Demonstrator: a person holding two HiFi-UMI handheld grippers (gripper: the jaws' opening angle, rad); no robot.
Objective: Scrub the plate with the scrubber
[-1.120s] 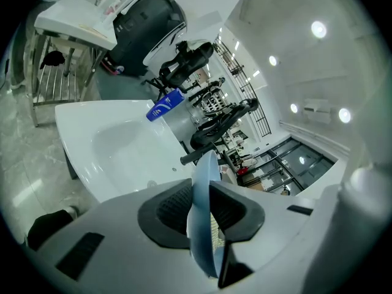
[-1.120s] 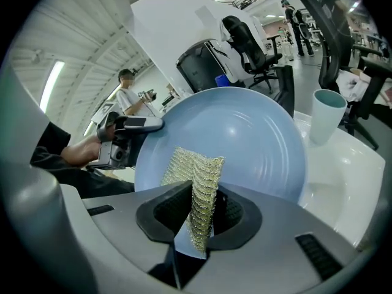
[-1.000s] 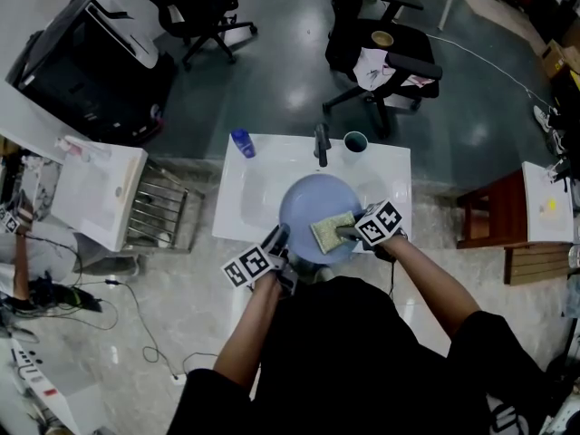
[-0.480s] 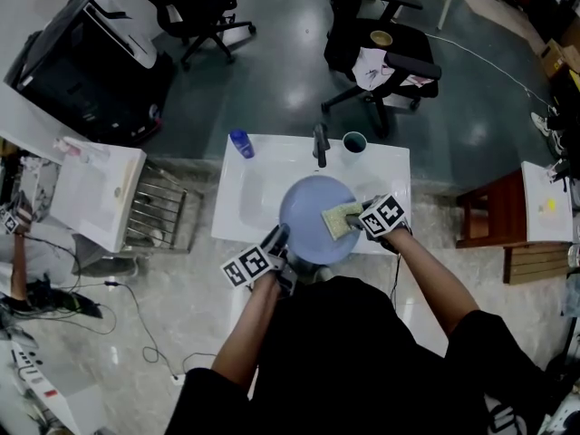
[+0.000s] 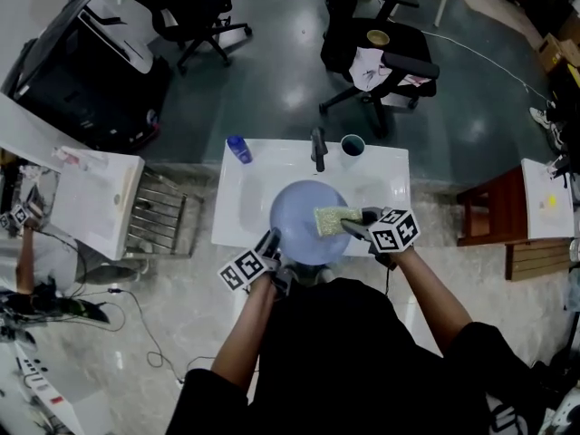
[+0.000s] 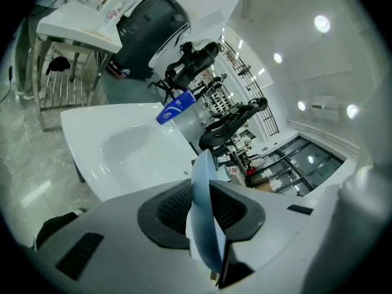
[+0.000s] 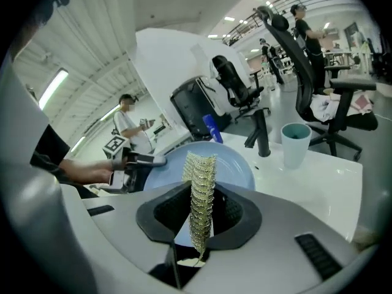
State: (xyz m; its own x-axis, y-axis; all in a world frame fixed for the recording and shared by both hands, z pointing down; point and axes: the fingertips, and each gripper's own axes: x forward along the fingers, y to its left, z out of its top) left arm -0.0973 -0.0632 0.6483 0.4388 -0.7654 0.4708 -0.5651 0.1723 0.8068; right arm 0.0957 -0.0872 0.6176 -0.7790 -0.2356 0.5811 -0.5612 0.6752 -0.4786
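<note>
Right gripper holds scrubber on plate — over sink.

light: bright ceiling lamps | glare: glossy floor | gripper views: fisheye, dark corners | focus: sharp

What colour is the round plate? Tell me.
The round plate is pale blue; head view shows it best.

A white sink sits mid-frame. A black faucet stands at its top edge, a teal cup just right of that, and a blue bottle at the upper-left corner. Above stands a black office chair. A metal rack is at left and a wooden stool at right.
</note>
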